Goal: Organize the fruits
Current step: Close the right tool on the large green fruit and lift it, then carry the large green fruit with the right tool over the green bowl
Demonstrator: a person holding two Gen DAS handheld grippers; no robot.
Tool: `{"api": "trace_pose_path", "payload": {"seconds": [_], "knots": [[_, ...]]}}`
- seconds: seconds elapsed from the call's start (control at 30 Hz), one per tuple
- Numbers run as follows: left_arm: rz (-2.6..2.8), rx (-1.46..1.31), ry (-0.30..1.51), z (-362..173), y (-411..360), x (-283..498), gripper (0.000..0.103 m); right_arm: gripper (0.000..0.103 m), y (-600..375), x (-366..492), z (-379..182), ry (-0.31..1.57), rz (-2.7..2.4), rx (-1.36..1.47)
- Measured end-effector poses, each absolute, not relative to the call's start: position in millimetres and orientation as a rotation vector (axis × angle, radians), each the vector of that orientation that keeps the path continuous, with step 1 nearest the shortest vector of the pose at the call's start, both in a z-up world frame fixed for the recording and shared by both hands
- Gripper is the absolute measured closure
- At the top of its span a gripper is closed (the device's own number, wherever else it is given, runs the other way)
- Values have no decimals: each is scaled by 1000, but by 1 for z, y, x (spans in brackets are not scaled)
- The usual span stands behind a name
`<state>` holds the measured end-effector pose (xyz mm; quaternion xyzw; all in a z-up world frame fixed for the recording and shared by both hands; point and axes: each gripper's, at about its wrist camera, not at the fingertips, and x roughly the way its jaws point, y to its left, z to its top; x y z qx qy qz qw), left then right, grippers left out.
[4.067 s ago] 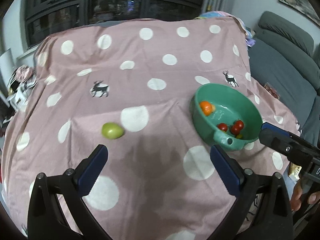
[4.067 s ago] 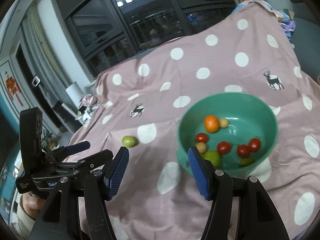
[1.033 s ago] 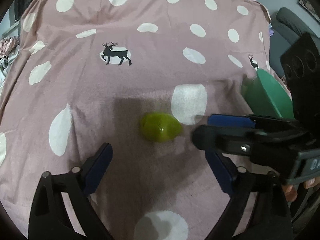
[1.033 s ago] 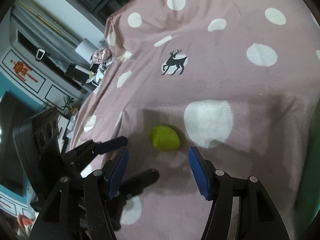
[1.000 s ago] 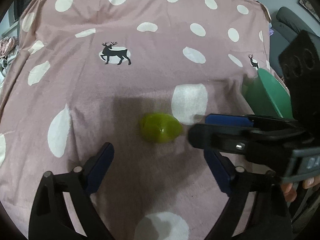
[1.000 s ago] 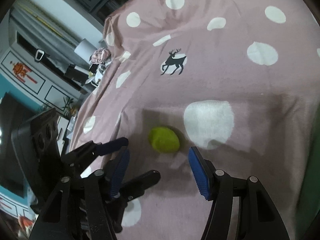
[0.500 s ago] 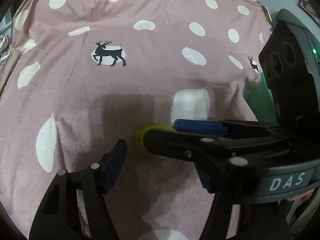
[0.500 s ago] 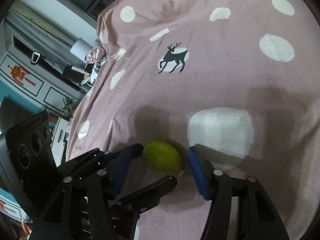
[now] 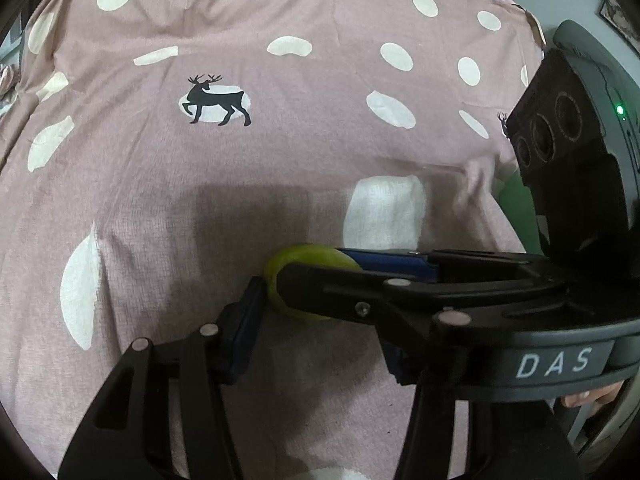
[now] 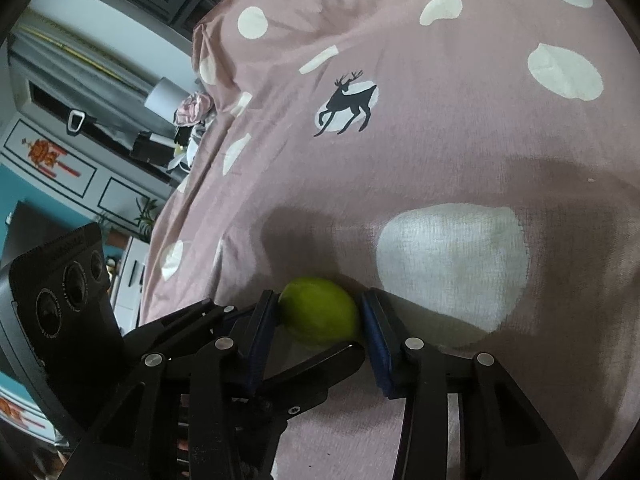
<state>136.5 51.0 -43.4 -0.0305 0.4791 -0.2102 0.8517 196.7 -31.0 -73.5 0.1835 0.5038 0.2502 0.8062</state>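
A green fruit (image 10: 320, 310) lies on the pink dotted cloth (image 10: 440, 80). My right gripper (image 10: 320, 318) straddles it, jaws closing, and both blue pads (image 10: 374, 332) touch its sides. In the left wrist view the fruit (image 9: 298, 256) is half hidden by the right gripper's black finger (image 9: 340, 286), which crosses in from the right. My left gripper (image 9: 320, 322) is around the fruit too, jaws closing. Its left pad (image 9: 248, 316) sits at the fruit's edge, while its right pad (image 9: 394, 360) is mostly hidden and looks apart from the fruit.
A sliver of the green bowl (image 9: 514, 208) shows at the right behind the right gripper's body. A person's fingertips (image 9: 580, 398) hold that gripper. Shelves and clutter (image 10: 168, 136) stand past the cloth's left edge. A grey sofa (image 9: 580, 36) is far right.
Both grippers have come in around the green fruit and narrowed their jaws. The right gripper slid in from the right across the left wrist view and now covers part of the fruit.
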Motion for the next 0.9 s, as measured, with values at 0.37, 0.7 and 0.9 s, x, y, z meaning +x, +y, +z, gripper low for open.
{"api": "trace_pose_path", "payload": {"seconds": [0.37,0.7,0.9], "knots": [[-461,-35,966,-24,42,110,51,59,-38,174,-58,1044,535,415],[-502,-22,903,2,24,65,51,59,-48,121,-25,967,506,401],[-513,-22,880,15,15,41,51,59,-54,94,-10,940,496,399]]}}
